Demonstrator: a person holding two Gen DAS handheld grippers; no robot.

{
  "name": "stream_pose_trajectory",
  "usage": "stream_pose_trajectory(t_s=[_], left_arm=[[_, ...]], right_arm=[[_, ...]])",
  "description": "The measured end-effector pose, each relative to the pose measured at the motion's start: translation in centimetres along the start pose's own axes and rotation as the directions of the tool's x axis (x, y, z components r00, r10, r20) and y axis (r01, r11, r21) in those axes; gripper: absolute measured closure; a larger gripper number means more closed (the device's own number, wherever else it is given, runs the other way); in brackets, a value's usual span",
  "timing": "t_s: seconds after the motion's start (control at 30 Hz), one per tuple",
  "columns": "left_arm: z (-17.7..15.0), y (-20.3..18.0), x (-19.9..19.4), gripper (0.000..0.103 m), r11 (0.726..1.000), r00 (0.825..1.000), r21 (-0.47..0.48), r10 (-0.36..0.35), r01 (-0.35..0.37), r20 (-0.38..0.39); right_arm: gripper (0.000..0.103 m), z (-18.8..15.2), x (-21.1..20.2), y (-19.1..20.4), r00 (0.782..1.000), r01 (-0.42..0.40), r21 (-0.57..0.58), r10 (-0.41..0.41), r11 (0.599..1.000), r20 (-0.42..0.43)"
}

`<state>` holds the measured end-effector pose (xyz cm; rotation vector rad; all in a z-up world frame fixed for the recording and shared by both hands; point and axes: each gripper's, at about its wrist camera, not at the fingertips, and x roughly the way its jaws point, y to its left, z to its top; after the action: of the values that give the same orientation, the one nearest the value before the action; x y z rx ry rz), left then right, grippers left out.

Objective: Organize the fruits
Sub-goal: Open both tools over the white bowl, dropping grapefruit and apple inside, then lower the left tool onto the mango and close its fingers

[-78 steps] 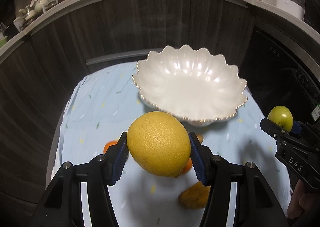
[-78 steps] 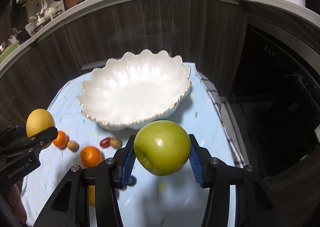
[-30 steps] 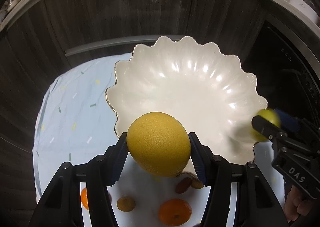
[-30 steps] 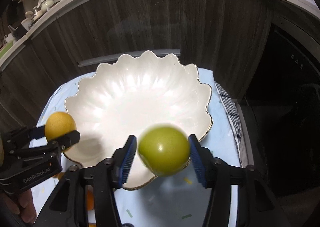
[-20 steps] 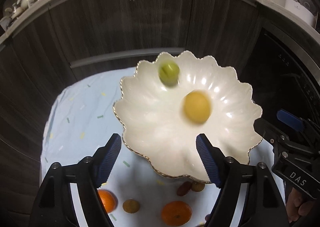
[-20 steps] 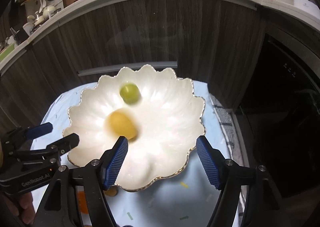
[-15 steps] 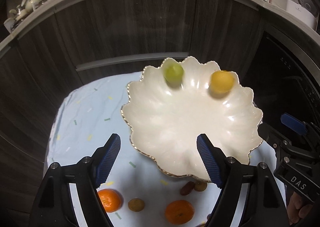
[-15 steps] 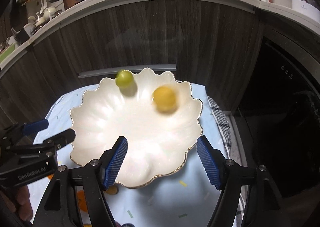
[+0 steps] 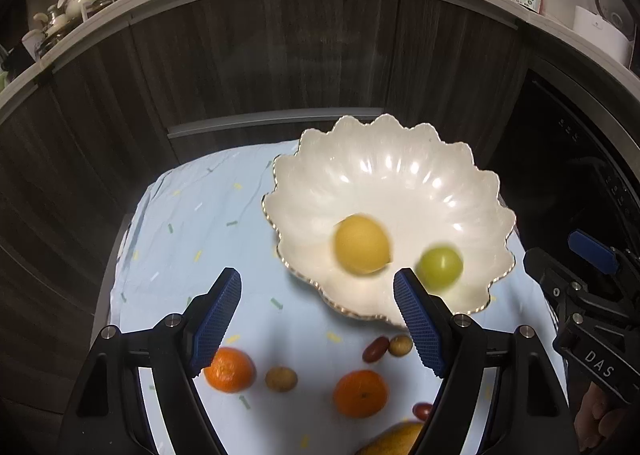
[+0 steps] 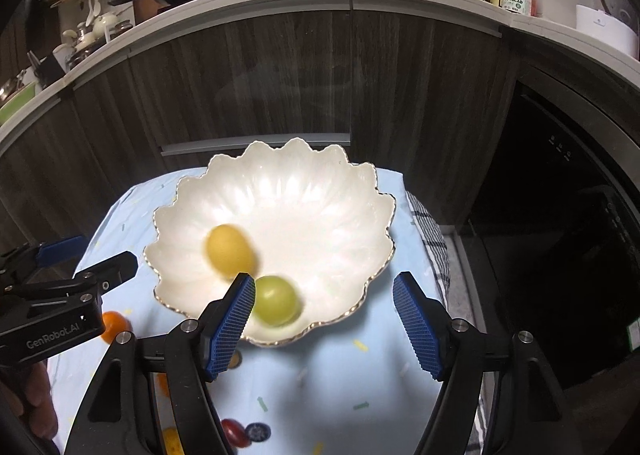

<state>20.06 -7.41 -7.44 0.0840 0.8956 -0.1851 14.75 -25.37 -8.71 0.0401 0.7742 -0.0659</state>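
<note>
The white scalloped ceramic bowl (image 9: 400, 191) sits on the pale blue speckled cloth (image 9: 192, 231). In it lie a blurred yellow round citrus (image 9: 362, 249) and, to its right, a green apple (image 9: 439, 267). Two orange mandarins (image 9: 230, 369) lie on the cloth before the bowl.

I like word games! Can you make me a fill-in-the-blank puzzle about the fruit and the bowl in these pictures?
1. The yellow fruit and the green fruit lie inside the white ____.
2. Two ____ tangerines wait on the blue cloth.
3. The left gripper has its jaws ____, with nothing between them.

Missing words: bowl; orange; open
</note>
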Motion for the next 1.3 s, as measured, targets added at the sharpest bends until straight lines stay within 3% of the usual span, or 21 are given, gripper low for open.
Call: stream_pose_trajectory(t_s=[0.57, 0.97, 1.3], left_arm=[[-4.5, 1.1, -3.0, 0.025, 1.000, 1.000, -0.022, -0.006, 0.005, -0.007], [-7.8, -1.2, -3.8, 0.025, 0.993, 0.996, 0.083, -0.086, 0.087, -0.007], [-11.2, -3.5, -2.8, 0.025, 0.963, 0.986, 0.211, -0.162, 0.169, -0.048]], right_arm=[[0.031, -2.6, -3.2, 1.7, 1.000, -0.008, -0.032, 0.008, 0.999, 0.017], [0.031, -5.5, -4.5, 0.6, 1.000, 0.006, -0.010, -0.006, 1.000, -0.011], [0.031, -9.2, -4.7, -0.4, 0.997, 0.038, 0.025, -0.036, 0.999, -0.064]])
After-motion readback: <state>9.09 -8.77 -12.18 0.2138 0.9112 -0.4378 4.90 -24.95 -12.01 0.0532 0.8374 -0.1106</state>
